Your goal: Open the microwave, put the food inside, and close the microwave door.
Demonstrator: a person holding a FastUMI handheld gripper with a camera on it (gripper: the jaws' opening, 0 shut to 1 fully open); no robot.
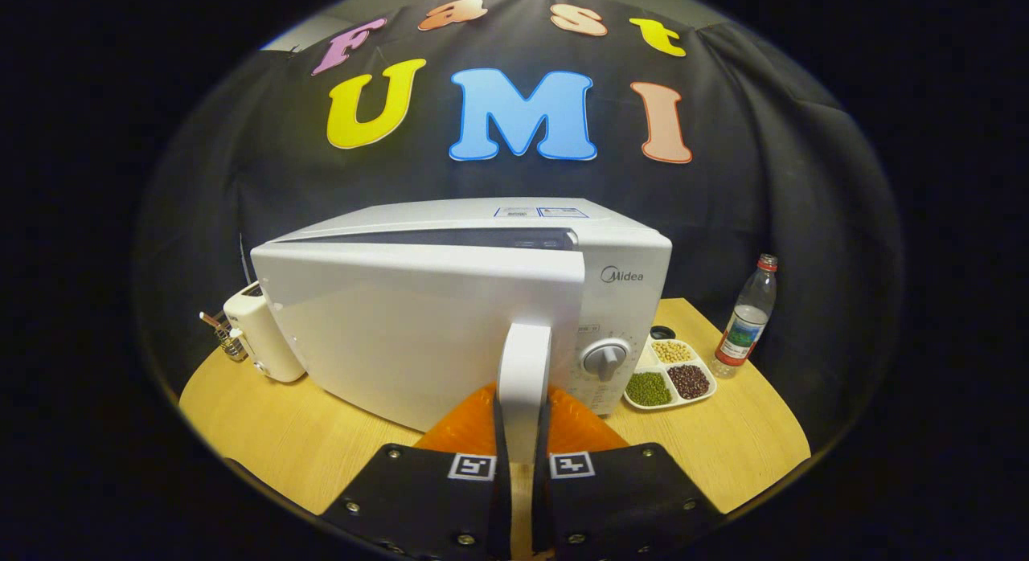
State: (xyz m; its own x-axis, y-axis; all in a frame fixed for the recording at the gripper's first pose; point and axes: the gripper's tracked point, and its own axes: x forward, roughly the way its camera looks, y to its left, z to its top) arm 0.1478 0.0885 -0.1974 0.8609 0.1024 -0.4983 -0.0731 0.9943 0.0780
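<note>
A white microwave stands on the wooden table just ahead of me. Its door is swung partly out from the body, leaving a dark gap along the top. The white vertical door handle sits between my two fingers, and my gripper is shut on it. A divided white dish of green, dark red and yellow beans lies to the right of the microwave, beside its control knob. The microwave's inside is hidden behind the door.
A white toaster stands left of the microwave near the table edge. A clear bottle with a red cap stands right of the bean dish. Bare tabletop lies at the front left and front right.
</note>
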